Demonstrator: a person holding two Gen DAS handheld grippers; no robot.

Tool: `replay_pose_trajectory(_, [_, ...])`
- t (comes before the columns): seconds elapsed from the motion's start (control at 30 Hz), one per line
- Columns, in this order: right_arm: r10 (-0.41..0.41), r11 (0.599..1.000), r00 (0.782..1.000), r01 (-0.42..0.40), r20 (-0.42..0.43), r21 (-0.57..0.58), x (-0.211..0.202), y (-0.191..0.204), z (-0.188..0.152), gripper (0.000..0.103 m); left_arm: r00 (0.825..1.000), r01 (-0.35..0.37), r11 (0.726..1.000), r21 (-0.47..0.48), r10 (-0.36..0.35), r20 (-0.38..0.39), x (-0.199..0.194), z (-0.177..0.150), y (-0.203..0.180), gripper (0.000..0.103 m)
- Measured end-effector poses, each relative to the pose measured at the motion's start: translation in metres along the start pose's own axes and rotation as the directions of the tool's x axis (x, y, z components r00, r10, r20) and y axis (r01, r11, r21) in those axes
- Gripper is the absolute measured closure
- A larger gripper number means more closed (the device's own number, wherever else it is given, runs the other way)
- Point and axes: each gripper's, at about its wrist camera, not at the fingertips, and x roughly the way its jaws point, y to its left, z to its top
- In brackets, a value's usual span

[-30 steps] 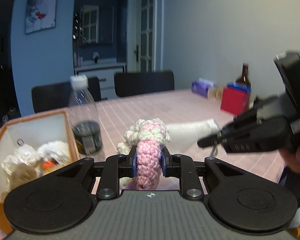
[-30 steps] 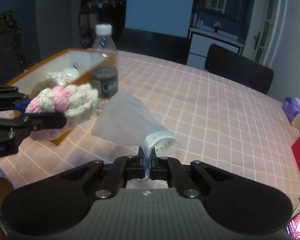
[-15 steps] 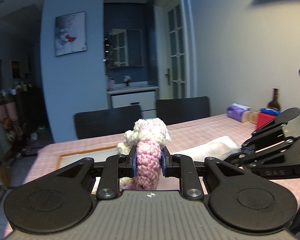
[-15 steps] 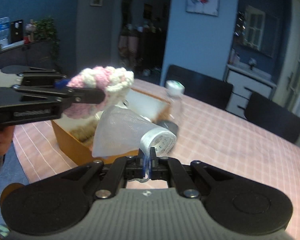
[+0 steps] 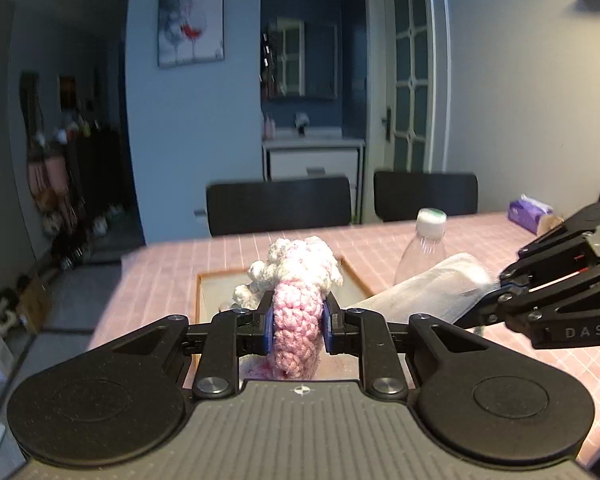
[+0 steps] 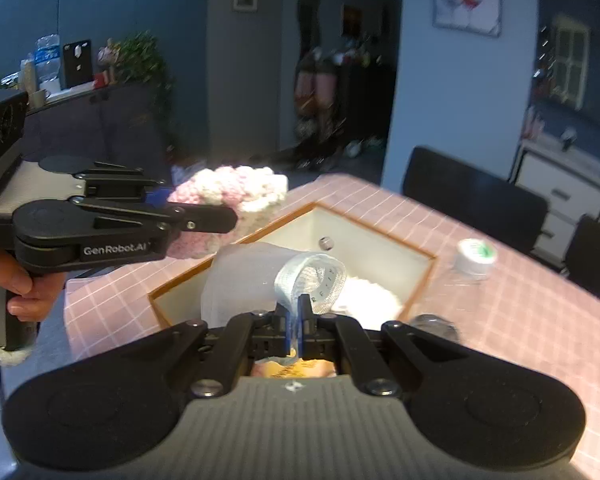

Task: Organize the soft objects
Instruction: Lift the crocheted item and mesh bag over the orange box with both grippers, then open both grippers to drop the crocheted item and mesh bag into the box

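My left gripper [image 5: 296, 330] is shut on a pink and white crocheted toy [image 5: 298, 312] and holds it in the air above the near end of an orange-rimmed box [image 5: 198, 308]. The toy also shows in the right wrist view [image 6: 236, 190]. My right gripper [image 6: 298, 322] is shut on the cuff of a white sock [image 6: 252, 276], held over the box [image 6: 380, 236]. The sock also shows in the left wrist view [image 5: 424, 292]. Soft white things [image 6: 372, 294] lie inside the box.
A clear plastic bottle with a white cap [image 5: 424, 248] stands right of the box on the pink checked table [image 5: 540, 360]. Two black chairs [image 5: 278, 210] stand at the far side. A purple tissue pack [image 5: 530, 218] lies at the far right.
Both grippers have swung left with their loads, from the open table to above the box. The bottle now appears on the right of the left wrist view.
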Motion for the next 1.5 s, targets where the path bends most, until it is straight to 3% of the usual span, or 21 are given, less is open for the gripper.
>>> replay_pose_trajectory(0.17, [0.052, 0.998, 0.992, -0.049, -0.114, 0.024, 0.037, 0.000, 0.006, 0.103, 0.997, -0.012, 1.000, 0.002, 0.012, -0.075, 0.024, -0.013, 0.016, 0.078])
replay_pose_trajectory(0.27, [-0.003, 1.000, 0.988, 0.004, -0.152, 0.009, 0.058, 0.003, 0.003, 0.103, 0.993, -0.033, 0.999, 0.037, 0.037, -0.109, 0.040, -0.017, 0.018, 0.078])
replay_pose_trajectory(0.4, [-0.160, 0.987, 0.972, 0.154, -0.170, -0.049, 0.089, 0.002, 0.004, 0.103, 0.987, -0.037, 0.996, 0.077, 0.049, -0.153, 0.059, -0.024, 0.025, 0.078])
replay_pose_trajectory(0.73, [-0.181, 0.983, 0.945, 0.181, -0.274, -0.026, 0.149, -0.015, 0.011, 0.101, 0.969, -0.039, 0.975, 0.220, 0.091, -0.229, 0.089, -0.038, 0.019, 0.077])
replay_pose_trajectory(0.93, [-0.195, 0.981, 0.925, 0.177, -0.327, -0.082, 0.174, -0.010, 0.008, 0.094, 0.958, -0.041, 0.968, 0.247, 0.108, -0.265, 0.098, -0.038, 0.019, 0.066])
replay_pose_trajectory(1.0, [-0.204, 0.978, 0.920, 0.178, -0.333, -0.109, 0.180, -0.010, 0.007, 0.083, 0.959, -0.043, 0.969, 0.243, 0.109, -0.262, 0.096, -0.038, 0.020, 0.064])
replay_pose_trajectory(1.07, [-0.218, 0.974, 0.917, 0.182, -0.333, -0.135, 0.181, -0.008, 0.009, 0.073, 0.961, -0.051, 0.970, 0.238, 0.113, -0.253, 0.094, -0.036, 0.022, 0.052])
replay_pose_trajectory(1.13, [-0.227, 0.970, 0.918, 0.184, -0.325, -0.158, 0.180, -0.009, 0.011, 0.070, 0.966, -0.060, 0.971, 0.230, 0.114, -0.231, 0.088, -0.032, 0.023, 0.045])
replay_pose_trajectory(1.33, [-0.262, 0.957, 0.924, 0.211, -0.278, -0.201, 0.158, -0.006, 0.026, 0.053, 0.980, -0.074, 0.981, 0.182, 0.105, -0.166, 0.067, -0.018, 0.024, 0.035])
replay_pose_trajectory(1.4, [-0.267, 0.953, 0.928, 0.214, -0.259, -0.214, 0.149, -0.003, 0.031, 0.043, 0.984, -0.075, 0.981, 0.179, 0.102, -0.148, 0.059, -0.014, 0.023, 0.035])
replay_pose_trajectory(1.5, [-0.275, 0.946, 0.934, 0.220, -0.230, -0.238, 0.134, 0.005, 0.038, 0.042, 0.987, -0.085, 0.979, 0.187, 0.109, -0.121, 0.049, -0.008, 0.018, 0.035])
